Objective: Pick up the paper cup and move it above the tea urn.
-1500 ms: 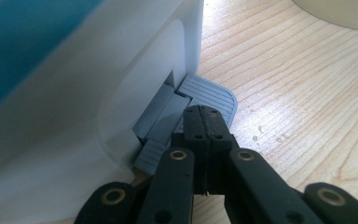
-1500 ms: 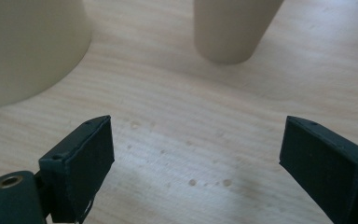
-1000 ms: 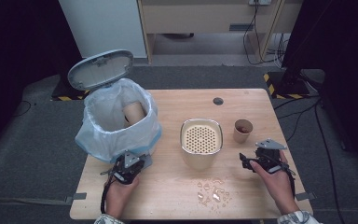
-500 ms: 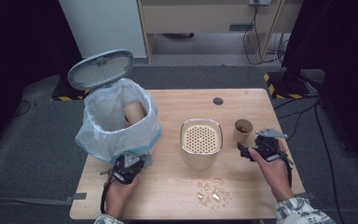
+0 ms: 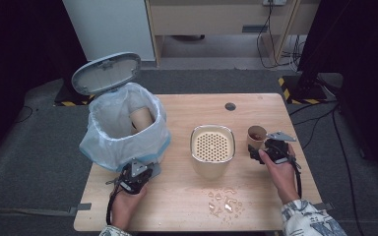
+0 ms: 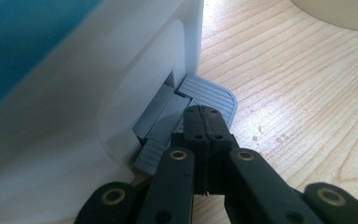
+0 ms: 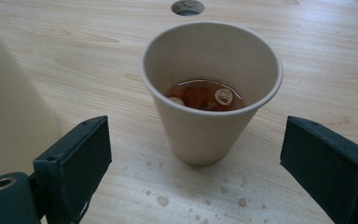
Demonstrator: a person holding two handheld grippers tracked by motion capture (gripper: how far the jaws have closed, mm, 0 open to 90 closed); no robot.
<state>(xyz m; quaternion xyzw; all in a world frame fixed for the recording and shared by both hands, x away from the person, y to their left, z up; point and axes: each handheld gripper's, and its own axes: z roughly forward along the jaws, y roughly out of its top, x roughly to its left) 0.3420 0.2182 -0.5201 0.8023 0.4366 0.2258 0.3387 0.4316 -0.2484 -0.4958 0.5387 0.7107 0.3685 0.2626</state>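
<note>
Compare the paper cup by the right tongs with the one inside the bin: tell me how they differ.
The paper cup on the table stands upright; the paper cup in the bin lies tilted against the liner.
The table cup holds reddish liquid with bits floating in it; what the bin cup holds cannot be seen.
The table cup sits ahead of the open right tongs; the bin cup is already thrown away.
Both are plain tan paper.

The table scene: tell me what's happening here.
A person works at a wooden table with a gripper in each hand. The left gripper, jaws shut, presses on the grey pedal of the lined bin, whose lid stands open. The right gripper, jaws open, faces a paper cup holding reddish liquid and bits, without gripping it. A perforated container stands between them, with spilled droplets in front.
</note>
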